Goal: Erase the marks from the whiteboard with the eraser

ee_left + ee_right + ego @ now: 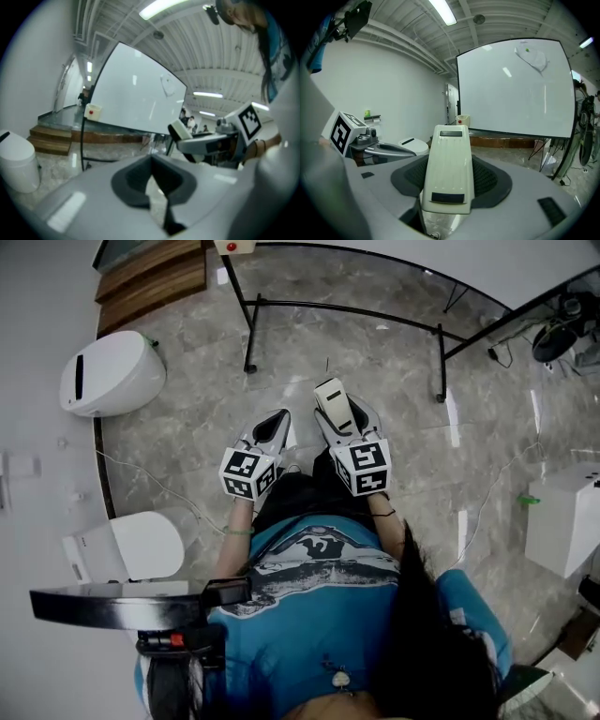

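Cream plastic eraser (447, 171) sits clamped in the right gripper (349, 424), carried but not yet at the whiteboard (515, 89), well ahead of it. Next, I'd judge, it must rise to the faint marks (532, 55) up and right of its nose. The left gripper (157, 187) is closed on nothing. Only gripper views show the board's face; the head view catches just its stand (347, 311).

Marble floor (375, 362), whiteboard stand (337, 308), perhaps bins (111, 373)
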Action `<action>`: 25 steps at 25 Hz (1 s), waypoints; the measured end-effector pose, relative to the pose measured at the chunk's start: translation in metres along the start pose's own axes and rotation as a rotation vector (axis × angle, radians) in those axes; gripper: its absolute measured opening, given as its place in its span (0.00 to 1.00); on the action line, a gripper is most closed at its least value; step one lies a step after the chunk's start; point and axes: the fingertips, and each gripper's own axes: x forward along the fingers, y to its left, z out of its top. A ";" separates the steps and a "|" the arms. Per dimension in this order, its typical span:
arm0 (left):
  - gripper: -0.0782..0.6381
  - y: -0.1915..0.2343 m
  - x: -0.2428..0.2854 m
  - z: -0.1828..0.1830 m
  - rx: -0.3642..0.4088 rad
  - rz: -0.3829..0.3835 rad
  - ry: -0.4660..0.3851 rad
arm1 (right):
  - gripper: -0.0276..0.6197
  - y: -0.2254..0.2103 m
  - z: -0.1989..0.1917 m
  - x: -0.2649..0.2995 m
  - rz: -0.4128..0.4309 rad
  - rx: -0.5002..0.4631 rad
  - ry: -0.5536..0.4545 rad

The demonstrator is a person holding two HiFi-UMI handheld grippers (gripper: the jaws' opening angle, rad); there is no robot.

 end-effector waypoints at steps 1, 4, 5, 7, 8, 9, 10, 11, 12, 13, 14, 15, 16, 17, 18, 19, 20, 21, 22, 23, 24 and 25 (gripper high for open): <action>0.11 -0.009 0.000 0.002 0.007 -0.013 -0.005 | 0.45 -0.002 -0.001 -0.008 -0.009 0.002 -0.002; 0.11 -0.033 0.001 0.008 0.025 -0.039 -0.024 | 0.45 -0.007 -0.002 -0.027 -0.021 0.009 -0.018; 0.11 -0.039 0.002 0.011 0.032 -0.043 -0.030 | 0.45 -0.009 -0.002 -0.033 -0.023 0.008 -0.023; 0.11 -0.051 0.002 0.014 0.042 -0.040 -0.040 | 0.45 -0.013 -0.001 -0.043 -0.022 0.003 -0.033; 0.11 -0.056 0.002 0.014 0.042 -0.034 -0.044 | 0.45 -0.015 -0.002 -0.049 -0.018 0.001 -0.036; 0.11 -0.061 0.003 0.014 0.041 -0.024 -0.048 | 0.45 -0.017 -0.003 -0.055 -0.012 -0.002 -0.038; 0.11 -0.066 0.003 0.014 0.040 -0.012 -0.053 | 0.45 -0.019 -0.005 -0.062 -0.005 -0.006 -0.039; 0.11 -0.072 0.003 0.014 0.038 0.001 -0.059 | 0.45 -0.021 -0.009 -0.069 0.001 -0.012 -0.038; 0.11 -0.079 0.003 0.012 0.033 0.013 -0.066 | 0.45 -0.024 -0.013 -0.078 0.007 -0.018 -0.035; 0.11 -0.087 0.002 0.010 0.025 0.024 -0.073 | 0.45 -0.028 -0.018 -0.087 0.011 -0.023 -0.032; 0.11 -0.098 0.002 0.006 0.015 0.032 -0.080 | 0.45 -0.032 -0.024 -0.097 0.013 -0.025 -0.029; 0.11 -0.109 0.002 0.002 0.003 0.037 -0.084 | 0.45 -0.036 -0.030 -0.108 0.015 -0.026 -0.025; 0.11 -0.121 0.003 -0.004 -0.008 0.039 -0.085 | 0.45 -0.041 -0.037 -0.119 0.015 -0.027 -0.021; 0.11 -0.134 0.004 -0.010 -0.015 0.038 -0.081 | 0.45 -0.046 -0.043 -0.129 0.014 -0.027 -0.015; 0.11 -0.148 0.006 -0.016 -0.017 0.034 -0.073 | 0.45 -0.052 -0.049 -0.139 0.013 -0.026 -0.010; 0.11 -0.162 0.009 -0.021 -0.016 0.028 -0.064 | 0.45 -0.058 -0.055 -0.148 0.012 -0.026 -0.006; 0.11 -0.175 0.012 -0.026 -0.014 0.022 -0.056 | 0.45 -0.064 -0.061 -0.157 0.010 -0.024 -0.002; 0.11 -0.187 0.016 -0.031 -0.010 0.015 -0.050 | 0.45 -0.070 -0.066 -0.165 0.008 -0.022 0.001; 0.11 -0.198 0.018 -0.034 -0.005 0.009 -0.045 | 0.45 -0.075 -0.072 -0.173 0.006 -0.020 0.004; 0.11 -0.207 0.020 -0.036 0.003 0.005 -0.042 | 0.45 -0.079 -0.077 -0.180 0.004 -0.018 0.007; 0.11 -0.215 0.021 -0.038 0.013 0.003 -0.040 | 0.45 -0.083 -0.082 -0.186 0.001 -0.017 0.010; 0.11 -0.222 0.022 -0.038 0.023 0.003 -0.039 | 0.45 -0.086 -0.086 -0.192 -0.001 -0.018 0.013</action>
